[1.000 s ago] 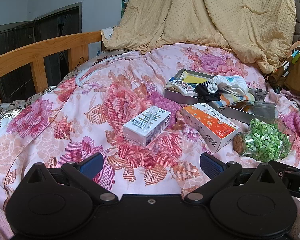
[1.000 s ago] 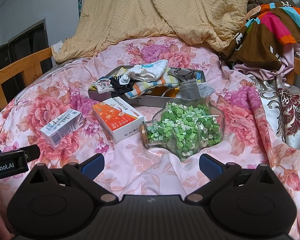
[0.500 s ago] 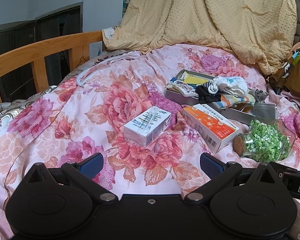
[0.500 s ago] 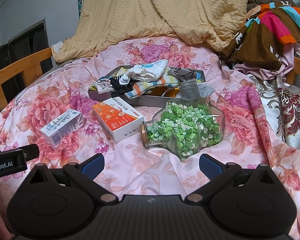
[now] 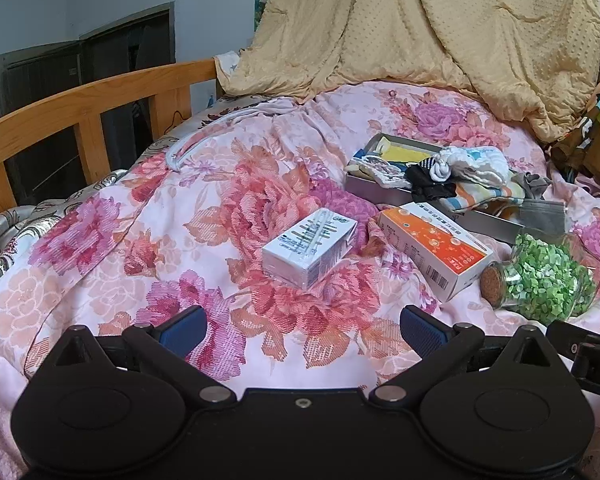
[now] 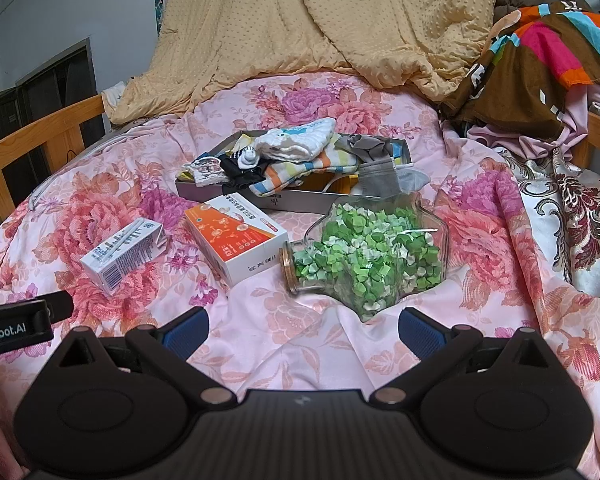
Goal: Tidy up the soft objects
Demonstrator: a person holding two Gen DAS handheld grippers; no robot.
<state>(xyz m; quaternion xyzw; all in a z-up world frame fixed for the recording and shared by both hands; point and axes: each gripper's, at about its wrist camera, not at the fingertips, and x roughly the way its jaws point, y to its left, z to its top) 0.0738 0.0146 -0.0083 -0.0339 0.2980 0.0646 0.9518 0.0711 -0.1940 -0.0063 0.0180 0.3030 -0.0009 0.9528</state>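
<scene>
A grey metal tray point(image 6: 300, 201) lies on the floral bedspread, piled with soft items: a white cloth point(image 6: 296, 145), a striped sock point(image 6: 300, 170), a black sock point(image 6: 240, 172) and a grey sock point(image 6: 374, 160). The tray also shows in the left wrist view point(image 5: 376, 194). My left gripper point(image 5: 302, 330) is open and empty, low over the bedspread, well short of the tray. My right gripper point(image 6: 302, 330) is open and empty, just in front of the jar.
A white carton point(image 5: 310, 252), an orange-and-white box point(image 5: 434, 250) and a corked glass jar of green paper pieces point(image 6: 364, 256) lie before the tray. A beige quilt point(image 6: 320, 24) is heaped behind. A wooden bed rail point(image 5: 88, 100) runs along the left. Colourful clothes point(image 6: 540, 68) pile at right.
The left wrist view has shifted very slightly; the objects sit a touch higher in frame. Nothing on the bed has moved and both grippers stay open.
</scene>
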